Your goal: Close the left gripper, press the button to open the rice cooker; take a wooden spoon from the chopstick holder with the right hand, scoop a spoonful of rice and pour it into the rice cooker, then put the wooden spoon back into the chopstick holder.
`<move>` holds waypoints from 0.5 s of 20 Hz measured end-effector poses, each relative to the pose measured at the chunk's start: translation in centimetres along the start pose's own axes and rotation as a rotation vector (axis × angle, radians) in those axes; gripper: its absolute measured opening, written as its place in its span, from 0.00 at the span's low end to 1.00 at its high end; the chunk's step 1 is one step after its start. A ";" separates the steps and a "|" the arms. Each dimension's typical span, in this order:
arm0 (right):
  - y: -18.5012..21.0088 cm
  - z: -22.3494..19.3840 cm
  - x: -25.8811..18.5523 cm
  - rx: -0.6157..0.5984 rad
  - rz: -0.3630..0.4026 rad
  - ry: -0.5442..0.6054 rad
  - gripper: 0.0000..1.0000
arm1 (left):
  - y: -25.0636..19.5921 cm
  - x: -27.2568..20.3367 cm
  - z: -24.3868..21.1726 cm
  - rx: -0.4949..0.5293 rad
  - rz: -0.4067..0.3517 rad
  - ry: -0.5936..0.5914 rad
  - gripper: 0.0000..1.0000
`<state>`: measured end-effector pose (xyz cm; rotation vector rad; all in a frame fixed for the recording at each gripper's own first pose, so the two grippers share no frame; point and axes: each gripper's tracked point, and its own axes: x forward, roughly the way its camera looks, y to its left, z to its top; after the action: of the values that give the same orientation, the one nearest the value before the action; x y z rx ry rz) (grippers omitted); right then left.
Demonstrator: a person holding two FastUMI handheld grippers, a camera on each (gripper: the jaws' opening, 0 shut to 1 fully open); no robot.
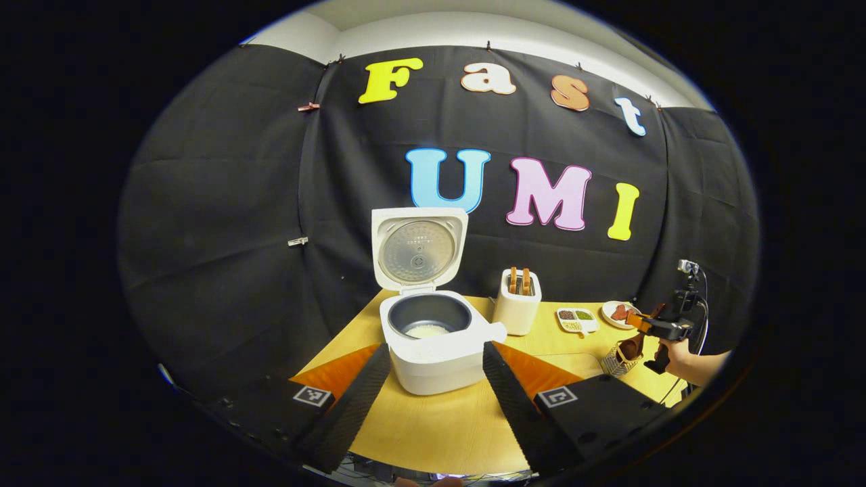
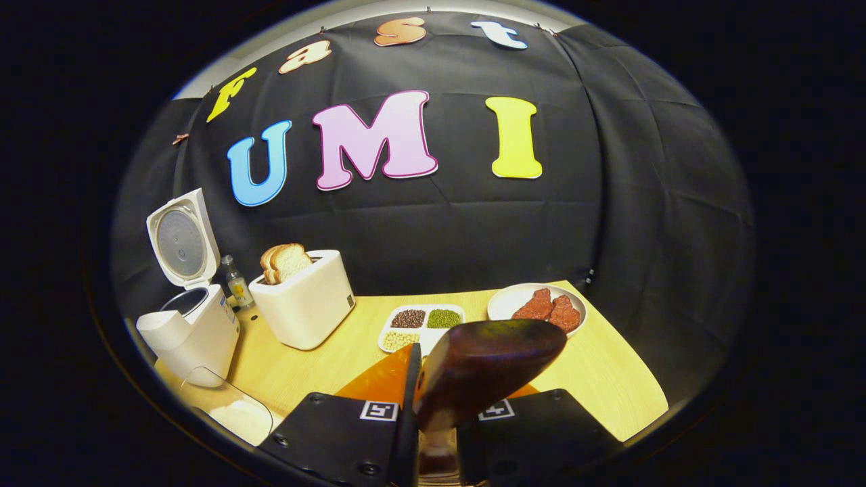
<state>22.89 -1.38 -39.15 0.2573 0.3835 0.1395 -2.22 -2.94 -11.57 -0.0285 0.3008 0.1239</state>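
At lower centre of the right gripper view, the right gripper [image 2: 433,406] is pinching the wooden spoon [image 2: 487,365]; the left gripper [image 1: 436,379] is gaping wide before the open rice cooker [image 1: 433,338].

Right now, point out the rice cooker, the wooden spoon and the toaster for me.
Rice cooker [image 1: 436,355]: left gripper view, on its white front wall below the pot.
Wooden spoon [image 2: 490,365]: right gripper view, on the dark bowl, held in the right claw.
Toaster [image 2: 308,304]: right gripper view, on its white side.
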 end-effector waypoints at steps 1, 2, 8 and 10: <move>-0.2 -0.3 0.0 -0.004 -0.002 0.010 0.22 | -0.1 0.1 0.0 0.000 -0.003 0.001 0.95; -0.3 -0.6 0.0 -0.006 -0.006 0.017 0.23 | -0.2 0.1 0.0 -0.002 -0.007 0.001 0.95; -2.5 -0.6 -0.5 0.061 -0.063 0.029 0.31 | -0.4 -0.4 0.3 0.015 -0.017 -0.005 0.95; -3.8 -0.8 -0.9 0.104 -0.094 0.041 0.39 | -0.3 -0.5 0.5 0.008 -0.020 -0.009 0.95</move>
<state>22.09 -4.97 -40.61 0.3384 0.4438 0.0327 -2.55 -3.31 -10.94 -0.0230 0.2918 0.1027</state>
